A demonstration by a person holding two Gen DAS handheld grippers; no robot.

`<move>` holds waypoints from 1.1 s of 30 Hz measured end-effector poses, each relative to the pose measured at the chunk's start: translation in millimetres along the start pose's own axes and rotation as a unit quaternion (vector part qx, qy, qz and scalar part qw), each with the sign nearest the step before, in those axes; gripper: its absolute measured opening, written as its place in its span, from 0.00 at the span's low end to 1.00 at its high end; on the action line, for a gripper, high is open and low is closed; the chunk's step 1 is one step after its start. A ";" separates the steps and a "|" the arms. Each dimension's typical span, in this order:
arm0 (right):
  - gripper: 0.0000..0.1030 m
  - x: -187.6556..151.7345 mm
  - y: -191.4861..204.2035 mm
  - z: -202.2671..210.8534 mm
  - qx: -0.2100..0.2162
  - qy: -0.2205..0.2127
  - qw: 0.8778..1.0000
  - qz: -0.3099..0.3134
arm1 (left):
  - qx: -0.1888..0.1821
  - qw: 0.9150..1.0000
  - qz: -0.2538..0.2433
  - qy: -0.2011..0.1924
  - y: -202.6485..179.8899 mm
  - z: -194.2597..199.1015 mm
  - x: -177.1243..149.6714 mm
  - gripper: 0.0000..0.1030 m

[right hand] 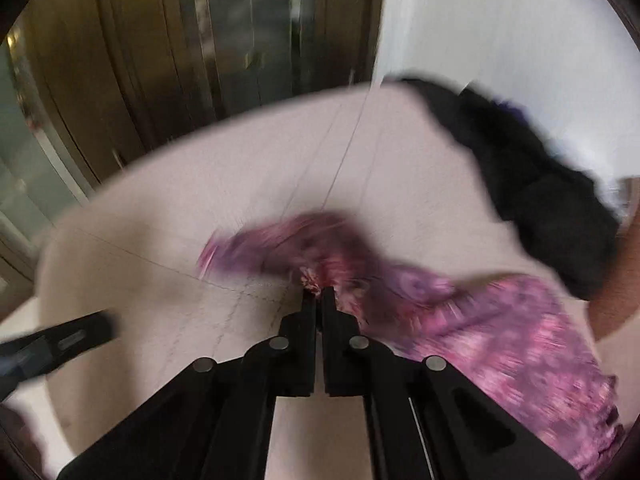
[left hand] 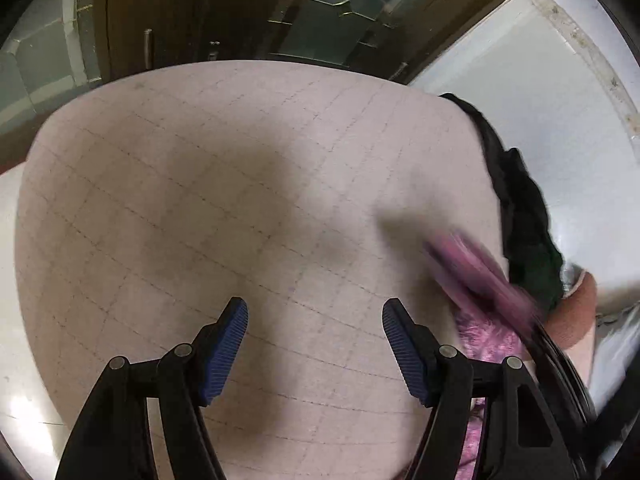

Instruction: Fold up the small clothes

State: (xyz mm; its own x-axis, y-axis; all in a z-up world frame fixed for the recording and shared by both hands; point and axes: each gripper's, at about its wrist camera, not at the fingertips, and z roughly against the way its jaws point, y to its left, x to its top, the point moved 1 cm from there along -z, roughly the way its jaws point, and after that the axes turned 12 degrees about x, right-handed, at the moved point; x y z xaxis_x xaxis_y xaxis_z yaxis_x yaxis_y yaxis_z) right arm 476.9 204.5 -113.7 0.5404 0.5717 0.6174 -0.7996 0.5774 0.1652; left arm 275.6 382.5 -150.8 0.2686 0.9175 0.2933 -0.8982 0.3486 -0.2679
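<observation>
- In our left wrist view, the left gripper point(left hand: 315, 344) sits at the bottom with its two blue pads point(left hand: 226, 350) spread wide. Nothing is between them.
- Under it we see the table point(left hand: 200, 184). It is pale and has thin grid lines on it.
- Further right, this view shows only a strip of the pink cloth point(left hand: 486, 340), partly hidden behind the right finger. A pink blur sticks out over the table there too.
- At the right edge of the table a dark cloth point(left hand: 520, 220) lies in a heap, hanging over the side.
- In our right wrist view, we see the left gripper point(right hand: 60, 344) as a dark blurry shape far to the left, over the table point(right hand: 160, 200).
- In the middle, the right gripper point(right hand: 318, 292) is clenched tight on a bunched bit of the pink cloth point(right hand: 500, 332). The left view does not show this grip.
- The pink cloth spreads from those tips down to the right, over the table. This view shows much more of it, and it is blurry.
- The dark cloth point(right hand: 532, 176) is at the upper right, near the table edge.
- A person's arm point(right hand: 616, 280) shows at the far right.
- We can read no words or labels in either view.
</observation>
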 end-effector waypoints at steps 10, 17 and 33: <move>0.02 -157.2 -63.6 179.6 -0.034 -0.072 0.986 -0.145 | -0.143 0.975 -0.168 0.038 -97.7 17.9 -65.6 0.72; 0.04 -280.4 -130.8 175.1 -0.014 -0.081 0.947 -0.312 | -0.191 0.922 -0.275 0.193 -167.4 -20.5 -175.5 0.72; 0.07 -337.1 -104.2 148.9 0.017 -0.028 0.923 -0.384 | -0.070 0.934 -0.342 0.079 -184.0 -25.1 -204.7 0.72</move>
State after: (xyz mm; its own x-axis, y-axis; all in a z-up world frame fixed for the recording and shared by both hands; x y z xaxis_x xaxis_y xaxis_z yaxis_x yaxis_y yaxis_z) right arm 339.0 -135.2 -224.5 0.9372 -0.0301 0.3475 -0.1952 0.7803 0.5942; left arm 394.6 135.4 -184.6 0.8212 0.4835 0.3032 -0.4459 0.8752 -0.1879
